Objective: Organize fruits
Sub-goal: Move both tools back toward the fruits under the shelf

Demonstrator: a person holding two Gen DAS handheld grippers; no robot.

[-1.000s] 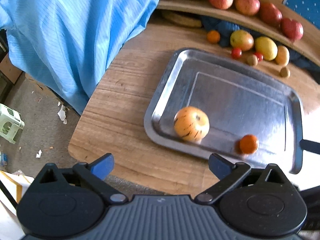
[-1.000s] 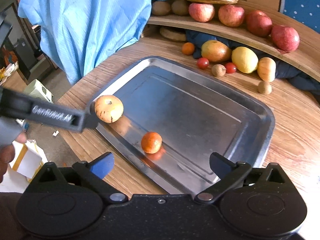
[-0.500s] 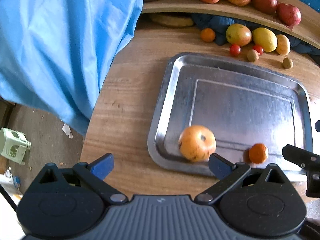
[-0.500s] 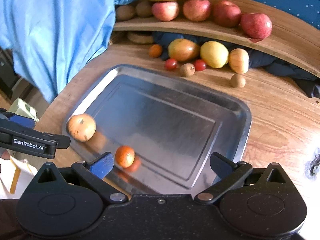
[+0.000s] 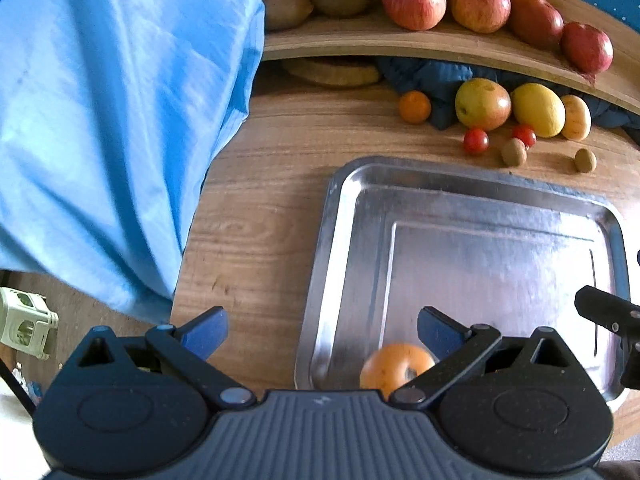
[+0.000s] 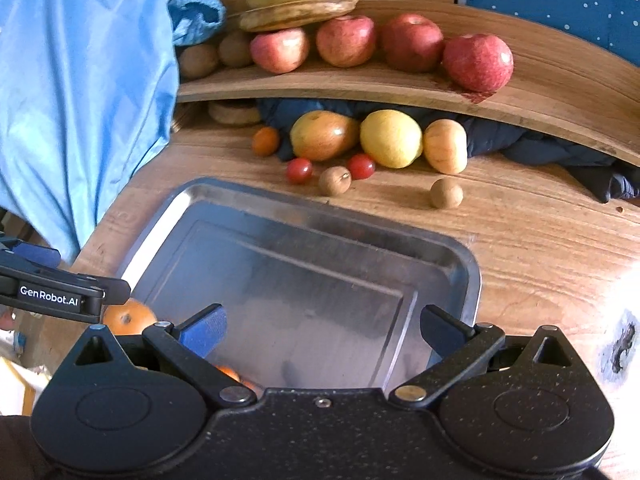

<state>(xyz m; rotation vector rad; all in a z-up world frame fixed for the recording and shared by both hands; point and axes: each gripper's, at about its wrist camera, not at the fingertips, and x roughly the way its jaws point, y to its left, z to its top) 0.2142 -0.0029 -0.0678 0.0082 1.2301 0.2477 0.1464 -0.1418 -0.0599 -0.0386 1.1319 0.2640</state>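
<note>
A steel tray [image 5: 344,216] [image 6: 460,256] lies on the round wooden table. An orange-yellow apple [image 5: 394,366] [image 6: 126,318] rests in its near left corner, close under my left gripper [image 5: 320,330], which stands open and empty. A small orange [image 6: 228,372] peeks out behind my right gripper [image 6: 322,328], also open and empty above the tray. Beyond the tray lie a small orange [image 6: 266,141], a red-yellow mango [image 6: 322,136], a lemon [image 6: 390,138], a pale apple [image 6: 446,146], two cherry tomatoes [image 6: 299,170] and two brown longans [image 6: 335,181].
A curved wooden shelf [image 6: 560,80] at the back holds red apples [image 6: 478,62], kiwis [image 6: 198,60] and bananas [image 6: 300,2]. A blue cloth [image 5: 100,120] hangs at the left table edge. Dark blue fabric [image 6: 560,148] lies under the shelf.
Both grippers have moved forward over the tray toward the fruit row at the back. The apple and the small orange now sit close under the grippers. Both stay open.
</note>
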